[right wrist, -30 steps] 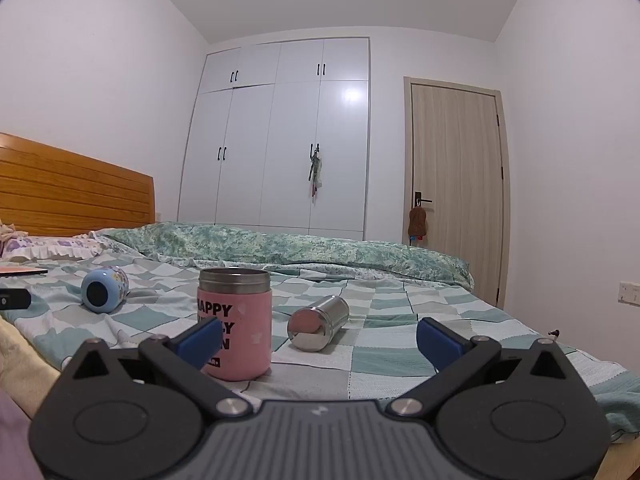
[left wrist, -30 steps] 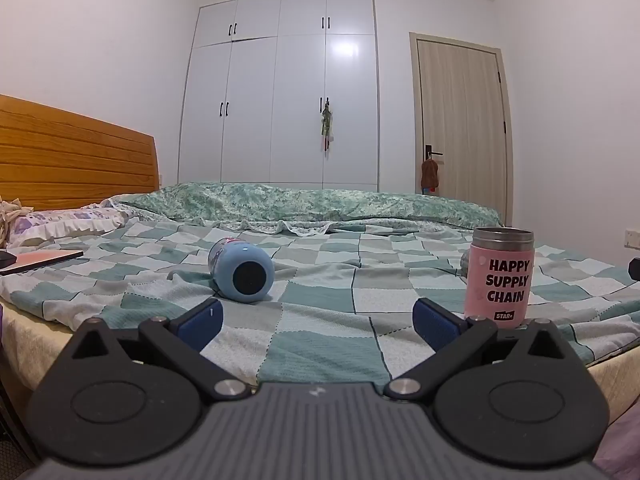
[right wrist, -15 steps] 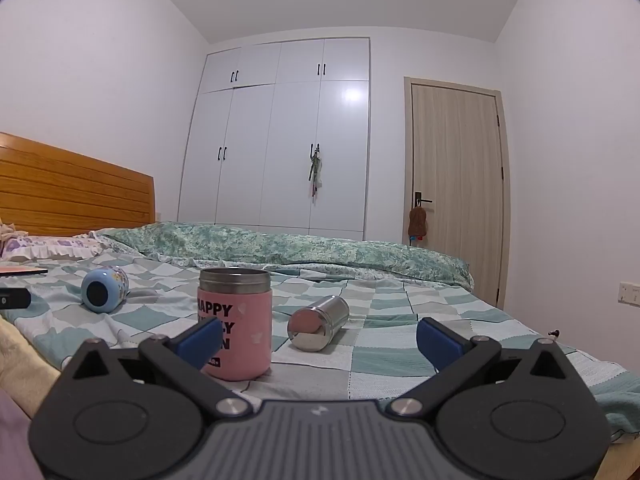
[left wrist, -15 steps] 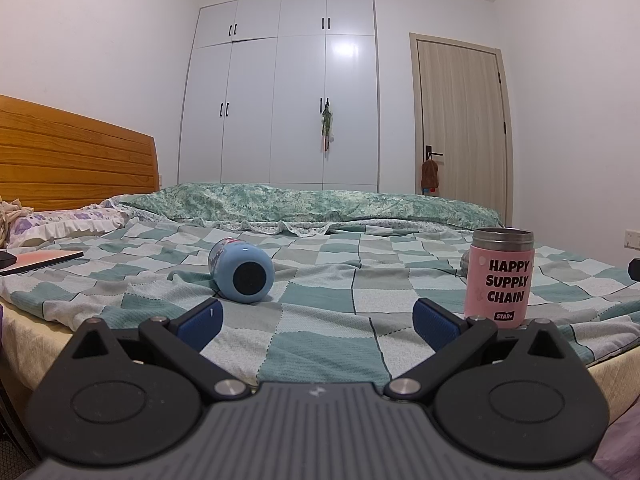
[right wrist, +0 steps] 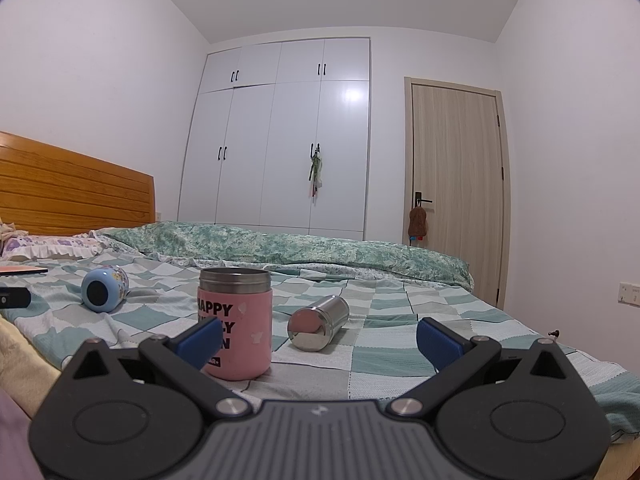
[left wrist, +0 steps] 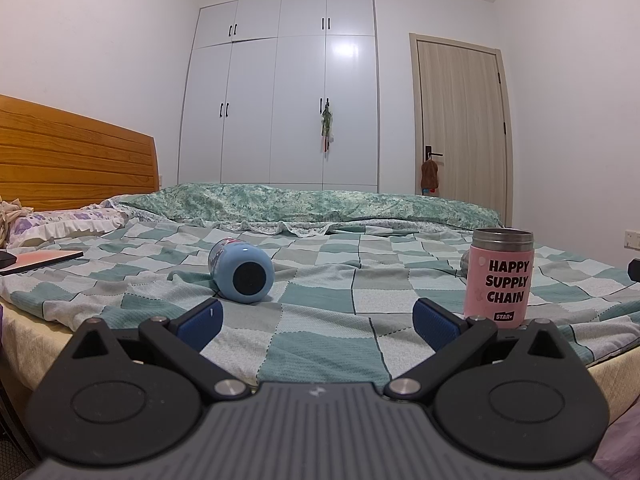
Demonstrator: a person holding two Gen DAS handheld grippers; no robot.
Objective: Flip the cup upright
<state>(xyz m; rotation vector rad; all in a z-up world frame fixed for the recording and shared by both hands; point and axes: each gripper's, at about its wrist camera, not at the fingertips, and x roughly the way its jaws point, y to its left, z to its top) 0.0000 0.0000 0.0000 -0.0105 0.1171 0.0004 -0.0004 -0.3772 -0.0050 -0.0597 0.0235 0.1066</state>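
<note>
three cups sit on the bed's checked green-and-white cover. the pink cup stands upright, a steel band around its open rim and black lettering "happy supply chain" on its side. the steel cup lies on its side just to the right of the pink one, apart from it, its shiny round end turned toward the camera and its body pointing away. the blue cup also lies on its side, well to the left of the pink cup, its flat end with a dark round centre facing forward, a printed pattern on its body.
</note>
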